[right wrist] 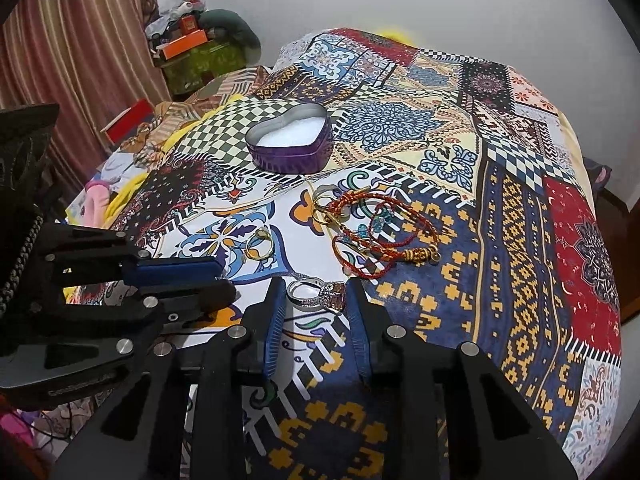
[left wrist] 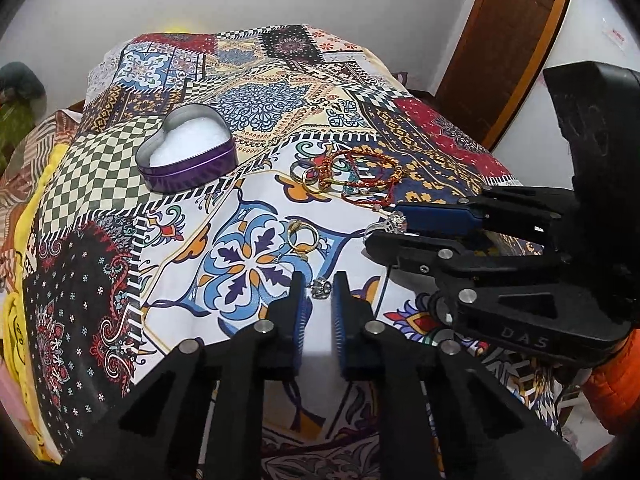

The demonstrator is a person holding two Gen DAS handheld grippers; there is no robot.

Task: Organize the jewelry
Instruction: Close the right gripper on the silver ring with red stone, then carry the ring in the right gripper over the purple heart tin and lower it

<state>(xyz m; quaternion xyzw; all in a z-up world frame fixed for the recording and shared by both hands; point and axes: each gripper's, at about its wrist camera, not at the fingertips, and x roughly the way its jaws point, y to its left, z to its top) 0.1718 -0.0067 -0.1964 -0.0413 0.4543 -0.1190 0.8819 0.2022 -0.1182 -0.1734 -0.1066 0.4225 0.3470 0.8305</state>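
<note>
A purple heart-shaped tin point(left wrist: 188, 152) point(right wrist: 291, 140) with white padding stands open on the patterned bedspread. A pile of red thread bracelets and gold rings point(left wrist: 352, 174) point(right wrist: 372, 224) lies right of it. A gold ring point(left wrist: 303, 236) point(right wrist: 258, 245) lies nearer. My left gripper point(left wrist: 318, 286) is open around a small silver ring point(left wrist: 321, 289). My right gripper point(right wrist: 316, 294) point(left wrist: 386, 226) is open around a silver ring with a stone point(right wrist: 318, 293) point(left wrist: 390, 224).
The patterned bedspread point(left wrist: 248, 96) point(right wrist: 520, 240) covers the whole bed. A wooden door point(left wrist: 508, 40) stands at the right. A curtain point(right wrist: 80, 40) and a cluttered green box point(right wrist: 200, 56) stand at the left, past the bed's edge.
</note>
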